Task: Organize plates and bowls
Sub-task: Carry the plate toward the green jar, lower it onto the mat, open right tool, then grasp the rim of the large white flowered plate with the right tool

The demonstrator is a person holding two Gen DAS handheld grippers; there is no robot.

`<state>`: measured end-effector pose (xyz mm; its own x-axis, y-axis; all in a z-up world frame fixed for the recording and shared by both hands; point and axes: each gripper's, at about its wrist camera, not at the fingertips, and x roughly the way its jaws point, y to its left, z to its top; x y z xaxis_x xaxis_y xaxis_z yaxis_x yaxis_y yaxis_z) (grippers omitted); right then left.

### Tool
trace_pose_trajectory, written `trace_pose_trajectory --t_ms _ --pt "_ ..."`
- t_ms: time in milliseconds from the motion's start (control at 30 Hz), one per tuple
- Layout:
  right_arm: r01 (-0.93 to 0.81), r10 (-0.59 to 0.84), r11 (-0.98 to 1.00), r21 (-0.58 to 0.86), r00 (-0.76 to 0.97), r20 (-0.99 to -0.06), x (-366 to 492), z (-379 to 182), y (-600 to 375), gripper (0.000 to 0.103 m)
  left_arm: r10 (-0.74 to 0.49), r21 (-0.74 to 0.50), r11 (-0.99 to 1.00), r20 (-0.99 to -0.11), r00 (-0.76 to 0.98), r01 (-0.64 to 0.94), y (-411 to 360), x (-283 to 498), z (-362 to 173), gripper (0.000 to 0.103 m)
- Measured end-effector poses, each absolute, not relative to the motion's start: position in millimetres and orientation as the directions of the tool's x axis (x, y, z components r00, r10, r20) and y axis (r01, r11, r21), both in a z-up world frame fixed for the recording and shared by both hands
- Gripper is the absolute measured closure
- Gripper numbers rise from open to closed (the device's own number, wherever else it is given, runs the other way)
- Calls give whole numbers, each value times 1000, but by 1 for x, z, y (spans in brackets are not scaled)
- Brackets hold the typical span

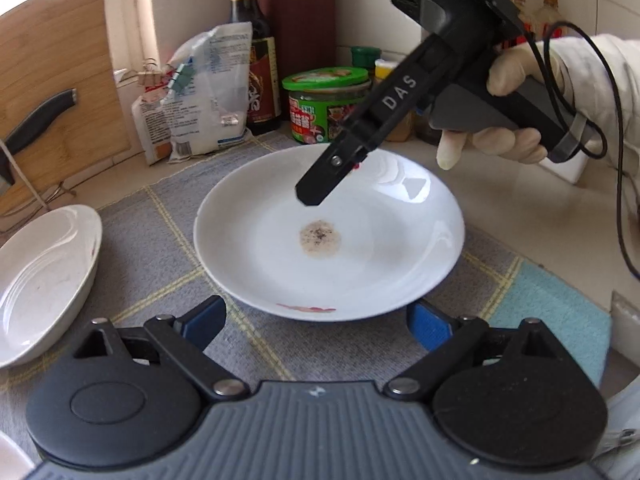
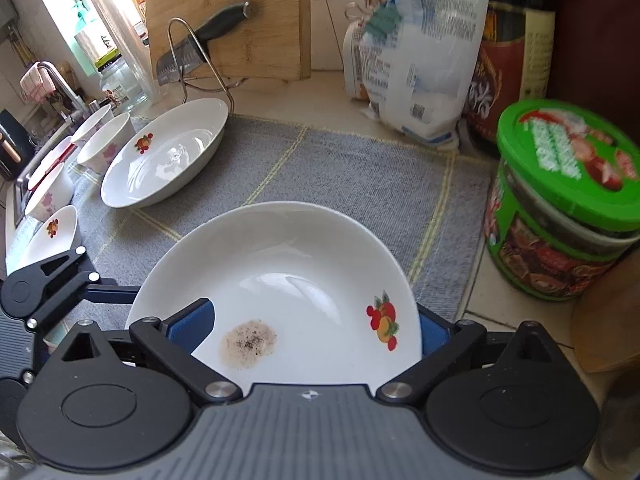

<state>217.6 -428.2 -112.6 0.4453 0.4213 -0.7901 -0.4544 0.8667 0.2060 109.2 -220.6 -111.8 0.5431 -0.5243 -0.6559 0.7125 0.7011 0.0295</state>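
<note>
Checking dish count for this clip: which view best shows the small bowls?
Right wrist view: the small bowls line the mat's left edge beside an oval dish. Left wrist view shows none of them, only the oval dish and the stained plate.

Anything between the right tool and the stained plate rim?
Nothing visible. The right tool is open and straddles the near rim of the stained plate, one pad inside the dish, one outside. The left tool is open at the opposite rim, not in the way.
</note>
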Motion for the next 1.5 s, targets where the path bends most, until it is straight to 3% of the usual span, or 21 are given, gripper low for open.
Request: trace_pose_trajectory --t_ms 200,400,733,1000,1200,1500 --pt "-493 423 861 128 552 -719 191 -70 -420 0 -503 -4 774 -611 611 633 -194 86 -83 3" --pt "-591 507 797 123 543 -669 172 -57 -372 0 -427 -1 855 -569 703 519 -166 62 -60 3" --pt "-695 610 687 212 392 -688 165 -77 -281 0 -144 65 974 -568 811 218 -105 1 -51 2" --pt "-742 648 614 270 278 -709 152 -94 -223 0 49 92 996 -611 790 9 -58 -39 -68 2" --pt "-740 626 614 274 245 -740 136 -109 -195 0 46 84 996 -663 747 13 -23 -41 -94 2" --pt "-671 534 704 234 283 -797 122 -122 -175 0 -94 66 978 -706 702 196 5 -14 -125 2"
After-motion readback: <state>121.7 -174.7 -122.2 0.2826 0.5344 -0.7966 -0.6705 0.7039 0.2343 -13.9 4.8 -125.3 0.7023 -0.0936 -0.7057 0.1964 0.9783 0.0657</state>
